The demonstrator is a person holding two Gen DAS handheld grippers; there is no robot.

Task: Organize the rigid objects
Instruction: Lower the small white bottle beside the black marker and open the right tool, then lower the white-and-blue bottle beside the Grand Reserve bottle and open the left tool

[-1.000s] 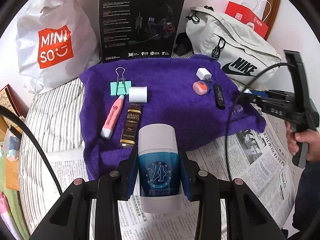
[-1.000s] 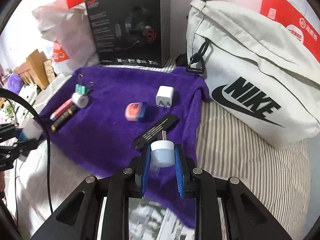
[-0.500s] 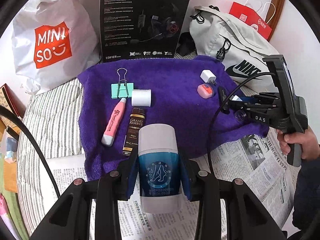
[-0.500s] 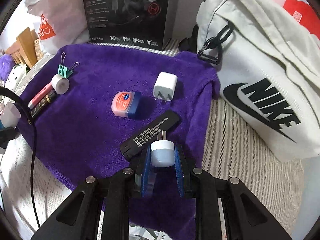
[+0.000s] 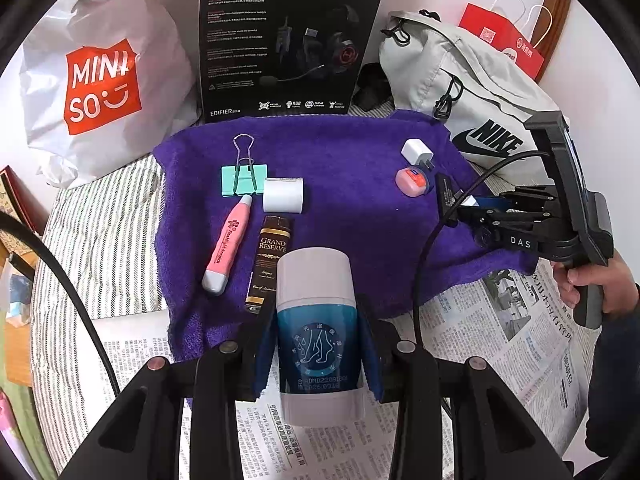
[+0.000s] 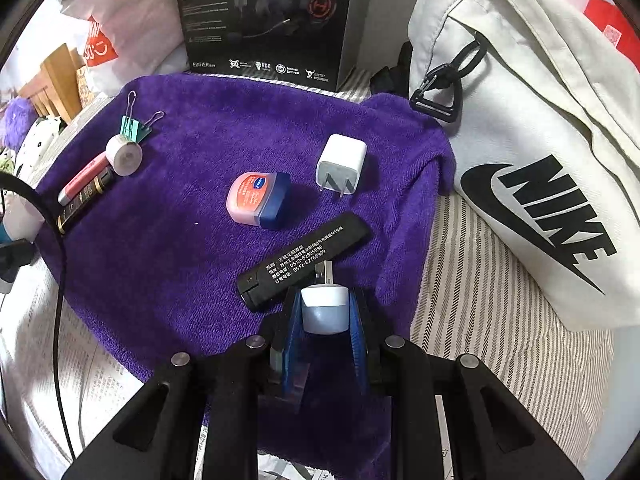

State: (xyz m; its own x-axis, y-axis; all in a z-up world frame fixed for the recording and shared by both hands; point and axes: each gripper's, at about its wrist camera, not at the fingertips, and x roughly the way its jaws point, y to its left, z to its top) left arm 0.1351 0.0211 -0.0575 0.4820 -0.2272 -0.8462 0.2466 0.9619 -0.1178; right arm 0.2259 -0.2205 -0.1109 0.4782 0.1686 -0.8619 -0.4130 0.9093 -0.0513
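The left gripper [image 5: 316,344] is clamped on a blue-and-white bottle [image 5: 318,332], held upright above the near edge of the purple towel [image 5: 352,208] and the newspaper [image 5: 500,320]. The right gripper [image 6: 325,320] grips a small white USB plug [image 6: 324,300] between its blue pads, its metal connector pointing toward a black stick [image 6: 304,260] with white print that lies just ahead on the towel; whether they touch cannot be told. Beyond the stick lie a pink tin [image 6: 258,199] with a blue cap and a white charger [image 6: 341,164], near each other on the right of the towel. On the left of the towel sit a green binder clip [image 5: 243,178], a white roll [image 5: 283,196] just beside it, a pink pen [image 5: 227,246] and a dark tube [image 5: 269,264] side by side. Behind the towel stand a black headset box [image 5: 288,36], a white Miniso bag [image 5: 92,80] and a Nike bag [image 6: 540,140].
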